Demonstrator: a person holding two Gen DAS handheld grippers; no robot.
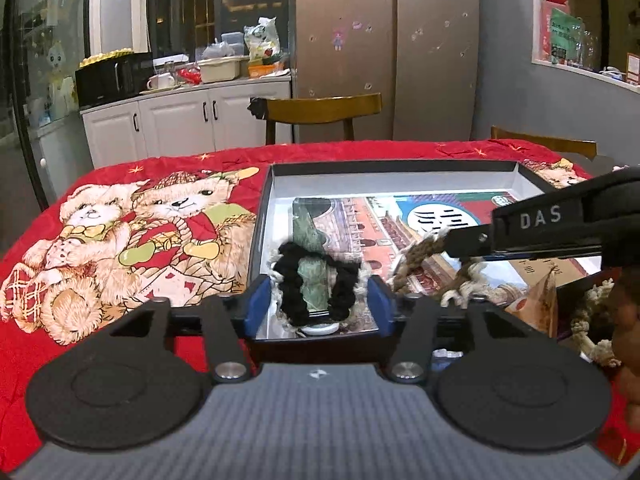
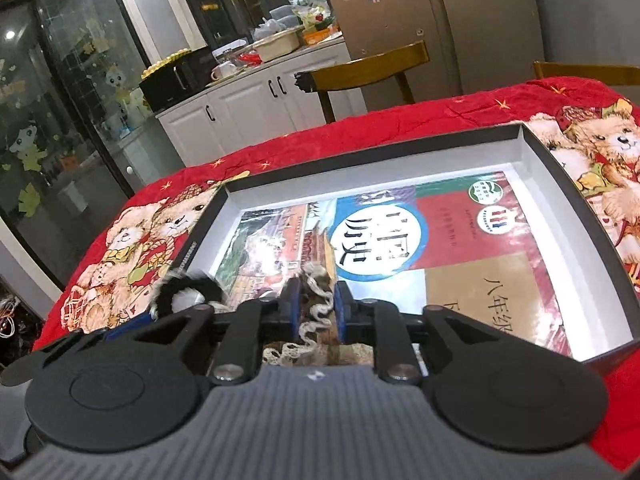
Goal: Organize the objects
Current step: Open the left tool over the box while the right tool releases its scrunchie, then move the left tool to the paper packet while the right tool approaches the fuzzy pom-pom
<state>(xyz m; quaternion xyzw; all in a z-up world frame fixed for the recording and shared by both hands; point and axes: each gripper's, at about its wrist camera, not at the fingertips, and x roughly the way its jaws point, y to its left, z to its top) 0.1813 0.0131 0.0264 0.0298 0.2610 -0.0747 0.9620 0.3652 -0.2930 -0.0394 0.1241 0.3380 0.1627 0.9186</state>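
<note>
Left gripper [image 1: 320, 304] jaws spread around a black scrunchie [image 1: 316, 284] looped on a green bottle-like item [image 1: 310, 252], lower centre, inside the shallow box [image 1: 276, 188]. Right gripper [image 2: 316, 304] jaws pinching a brown-and-cream scrunchie [image 2: 316, 300] over the textbook [image 2: 420, 240] lying in the box. Risk — the loose fabric slips or snags on a jaw when let go, landing off the box. The grippers sit near each other at the box's lower edge — may collide. Red teddy-bear cloth [image 1: 120, 240] covers the bench; chair [image 1: 320, 110] behind.
</note>
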